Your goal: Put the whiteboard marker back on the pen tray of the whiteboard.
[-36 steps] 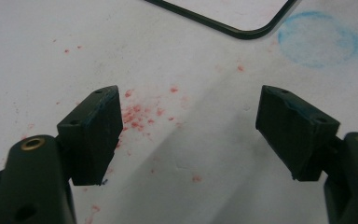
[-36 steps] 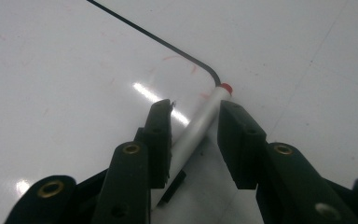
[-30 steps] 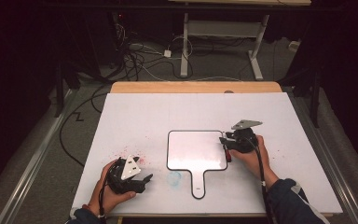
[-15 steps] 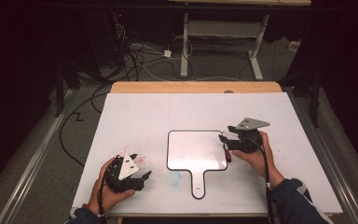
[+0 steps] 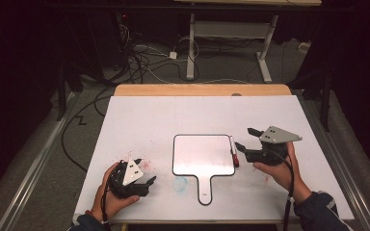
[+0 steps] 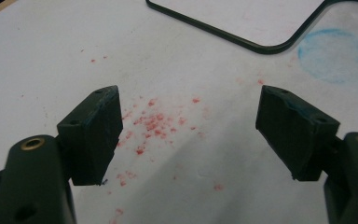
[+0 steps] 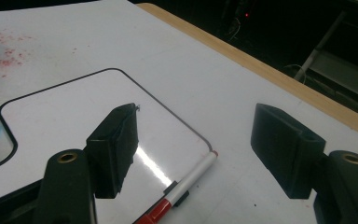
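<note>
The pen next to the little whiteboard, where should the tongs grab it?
Grab the pen around the middle of its white barrel, coming straight down from above with the right tongs, which are open and closest. It lies flat on the table along the right edge of the whiteboard, so one jaw probably has to land on the board and the other on the table to pinch across it.

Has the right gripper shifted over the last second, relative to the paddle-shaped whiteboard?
Yes. The right gripper has drifted slightly rightward and toward the table's far edge, away from the black-rimmed paddle-shaped whiteboard, which stayed put. Its jaws are open above the red-capped white marker.
</note>
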The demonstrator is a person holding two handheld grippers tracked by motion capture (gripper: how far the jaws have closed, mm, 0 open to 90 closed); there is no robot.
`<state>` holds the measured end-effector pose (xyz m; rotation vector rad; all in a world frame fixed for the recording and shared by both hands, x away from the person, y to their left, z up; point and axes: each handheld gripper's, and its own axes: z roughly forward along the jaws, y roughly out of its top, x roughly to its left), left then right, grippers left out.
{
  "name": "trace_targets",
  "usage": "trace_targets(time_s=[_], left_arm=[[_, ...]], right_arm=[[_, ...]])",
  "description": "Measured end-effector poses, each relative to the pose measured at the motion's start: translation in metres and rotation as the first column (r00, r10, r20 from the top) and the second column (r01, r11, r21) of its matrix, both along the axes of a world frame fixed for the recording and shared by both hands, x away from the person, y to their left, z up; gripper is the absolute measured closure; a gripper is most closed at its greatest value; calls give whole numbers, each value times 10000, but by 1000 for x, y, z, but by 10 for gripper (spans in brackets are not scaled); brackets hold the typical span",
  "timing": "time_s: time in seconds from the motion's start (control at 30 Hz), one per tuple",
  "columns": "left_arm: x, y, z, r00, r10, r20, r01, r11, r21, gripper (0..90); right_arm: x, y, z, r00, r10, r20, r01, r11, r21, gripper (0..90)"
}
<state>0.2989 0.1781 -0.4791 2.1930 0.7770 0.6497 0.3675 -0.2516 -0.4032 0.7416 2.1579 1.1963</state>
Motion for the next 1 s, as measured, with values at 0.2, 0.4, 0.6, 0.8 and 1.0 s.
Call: trace_targets(time_s=[0.2, 0.4, 0.6, 0.8, 1.0], left_arm=[[1, -2, 0, 10000, 58, -53, -58, 10000, 15, 214], [2, -2, 0, 9999, 166, -10, -166, 9998, 96, 211], [-1, -5, 2, 9998, 116, 166, -120, 9997, 213, 208], [-5, -5, 2, 9998, 9, 198, -15, 9995, 307, 208], [-5, -4, 1, 9998, -58, 197, 52, 9994, 331, 207]], right_arm=[[-20, -16, -3, 9993, -44, 375, 50, 9999, -141, 283], [-39, -39, -19, 9980, -337, 544, 335, 9994, 52, 260], [-53, -57, -45, 9958, -830, 388, 831, 9965, -9, 258], [-57, -57, -57, 9961, -882, 61, 884, 9953, -386, 260], [-59, -53, -53, 9967, -758, 280, 766, 9966, -292, 262]])
